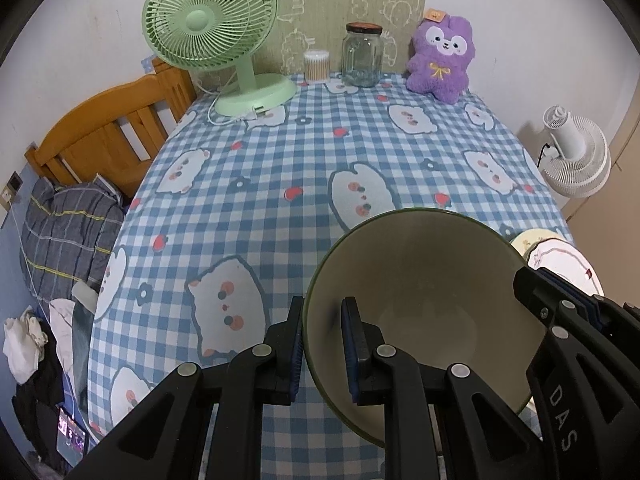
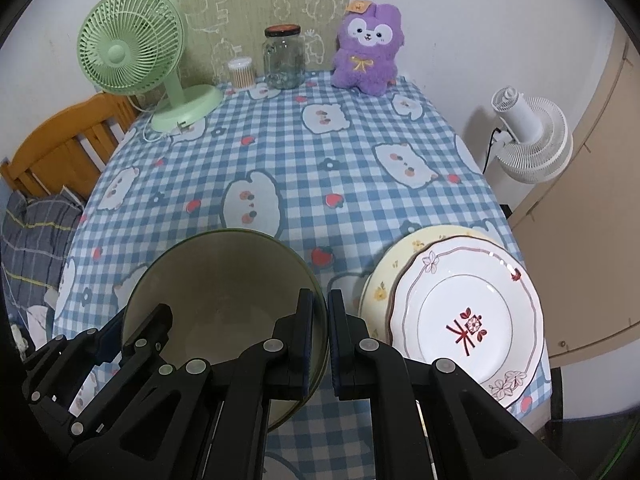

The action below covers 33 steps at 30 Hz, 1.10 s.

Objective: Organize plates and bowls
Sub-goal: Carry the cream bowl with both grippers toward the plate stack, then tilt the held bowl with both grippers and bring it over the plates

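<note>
A green bowl with a cream inside is held between both grippers over the front of the table. My left gripper is shut on its left rim, one pad inside and one outside. My right gripper is shut on the right rim of the bowl. Each gripper also shows in the other's view: the right gripper and the left gripper. Right of the bowl, a white patterned plate lies on a pale yellow plate. I cannot tell whether the bowl touches the cloth.
The blue checked tablecloth covers the table. At the back stand a green fan, a swab tub, a glass jar and a purple plush. A white fan stands right, a wooden bed frame left.
</note>
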Tool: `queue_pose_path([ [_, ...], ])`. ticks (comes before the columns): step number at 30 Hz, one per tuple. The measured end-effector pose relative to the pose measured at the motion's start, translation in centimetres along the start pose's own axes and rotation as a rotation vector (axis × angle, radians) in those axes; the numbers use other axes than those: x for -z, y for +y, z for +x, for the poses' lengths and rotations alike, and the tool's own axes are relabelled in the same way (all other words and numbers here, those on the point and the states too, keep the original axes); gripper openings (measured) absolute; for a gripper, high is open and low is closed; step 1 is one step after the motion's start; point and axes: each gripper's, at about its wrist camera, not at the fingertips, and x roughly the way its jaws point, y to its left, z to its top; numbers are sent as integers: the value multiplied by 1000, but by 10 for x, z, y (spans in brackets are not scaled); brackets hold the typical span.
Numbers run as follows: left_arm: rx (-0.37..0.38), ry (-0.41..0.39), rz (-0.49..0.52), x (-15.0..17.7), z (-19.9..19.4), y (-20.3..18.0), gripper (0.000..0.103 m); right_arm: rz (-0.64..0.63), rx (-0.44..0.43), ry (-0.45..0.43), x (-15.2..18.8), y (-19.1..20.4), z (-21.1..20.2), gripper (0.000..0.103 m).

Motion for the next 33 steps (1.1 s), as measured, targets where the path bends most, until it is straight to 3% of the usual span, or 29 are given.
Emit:
queue_pose_path([
  [17,1,18,17,5,11,-2,14,19,-5,23,5,-1,11,12],
  [22,4,23,31,5,10,-4,21,0,-8,38,4,-1,14,12],
  [29,44,18,43,2,6,-6,38,-17,-14,37,0,-1,10,14],
  [31,61,16,43,0,5,-6,41,-28,-6,37,-2,0,8,26],
  [33,66,19,40,-2,5,-6,55,-18,-10,29,-3,-2,6,62],
])
